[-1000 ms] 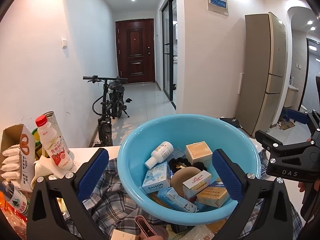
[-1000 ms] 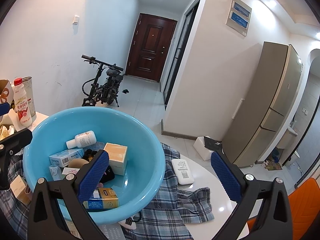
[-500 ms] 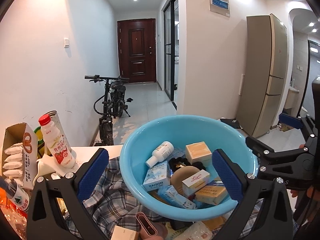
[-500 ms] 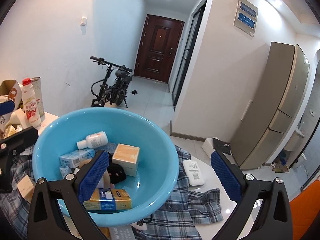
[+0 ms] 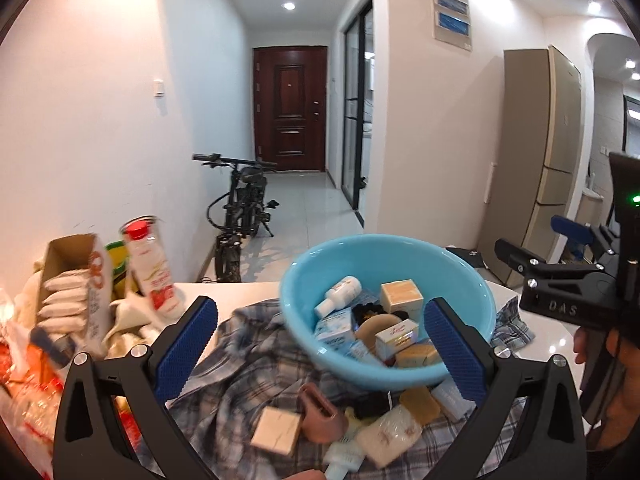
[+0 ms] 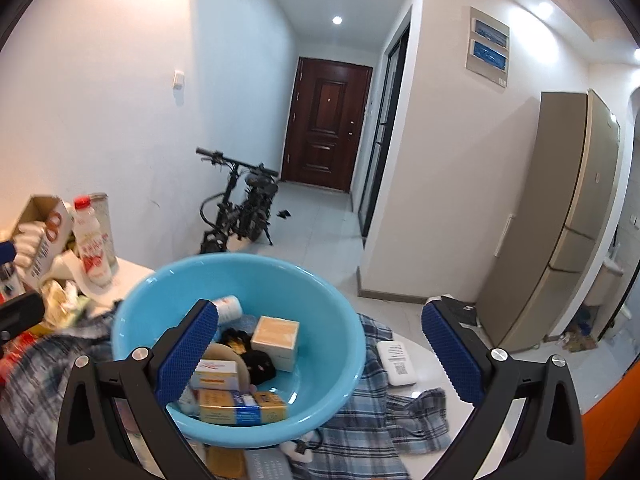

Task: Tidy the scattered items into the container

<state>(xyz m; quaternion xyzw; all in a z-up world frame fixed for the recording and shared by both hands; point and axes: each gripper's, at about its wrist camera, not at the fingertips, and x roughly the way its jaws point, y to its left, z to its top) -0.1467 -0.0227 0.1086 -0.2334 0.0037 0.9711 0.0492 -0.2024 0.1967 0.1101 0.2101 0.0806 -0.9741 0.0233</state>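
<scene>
While both grippers are held above the table with nothing between their blue pads, the light blue basin (image 5: 386,308) is seen right of centre in the left wrist view and at lower centre in the right wrist view, resting on a plaid cloth (image 5: 256,356). The left gripper (image 5: 320,354) is spread wide, its pads framing the near rim of the basin and the clutter before it. The right gripper (image 6: 320,354) is likewise spread wide and empty, its left pad overlapping the basin's interior in its own view; it is also seen at the right edge of the left wrist view, held by a hand (image 5: 612,364).

Inside the basin, a small white bottle (image 5: 338,290), a tan cube-shaped box (image 5: 401,297), a light blue carton (image 5: 335,329), a white box with red script (image 5: 397,333) and a yellow and blue box (image 6: 242,406) are gathered.

On the cloth in the lower centre of the left wrist view, outside the basin, a small beige box (image 5: 277,429), a brown clip-like item (image 5: 320,408), a white packet (image 5: 390,434) and a tan block (image 5: 420,400) are left lying. A white flat device (image 6: 397,364) lies on the cloth just right of the basin in the right wrist view. At the left of both views, a red-capped drink bottle (image 5: 150,266) and an open carton of white packets (image 5: 76,288) are stood on the table.
</scene>
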